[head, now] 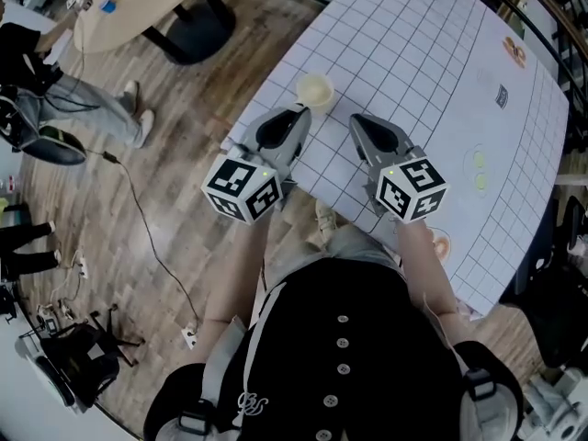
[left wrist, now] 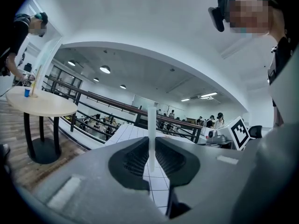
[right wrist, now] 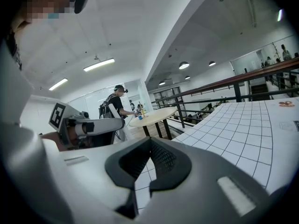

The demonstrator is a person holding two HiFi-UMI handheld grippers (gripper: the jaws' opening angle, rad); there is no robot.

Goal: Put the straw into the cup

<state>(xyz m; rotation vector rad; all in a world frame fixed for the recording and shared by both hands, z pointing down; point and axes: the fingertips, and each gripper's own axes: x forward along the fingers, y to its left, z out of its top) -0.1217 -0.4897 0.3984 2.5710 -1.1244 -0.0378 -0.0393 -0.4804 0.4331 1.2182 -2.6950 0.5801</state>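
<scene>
A small cream cup (head: 314,90) stands on the white gridded table (head: 432,72) near its left edge. My left gripper (head: 299,111) is just short of the cup, over the table edge. It is shut on a thin translucent white straw (left wrist: 152,125) that stands upright between the jaws (left wrist: 152,143). My right gripper (head: 357,120) hovers beside it to the right, level with it. In the right gripper view its jaws (right wrist: 150,141) meet at the tip with nothing between them. The cup does not show in either gripper view.
Small round stickers (head: 478,161) and printed marks (head: 514,51) lie on the table's right part. A round wooden table (left wrist: 42,104) and a dark railing (left wrist: 117,107) stand beyond. A person (head: 87,104) and cables (head: 147,237) are on the wood floor at left.
</scene>
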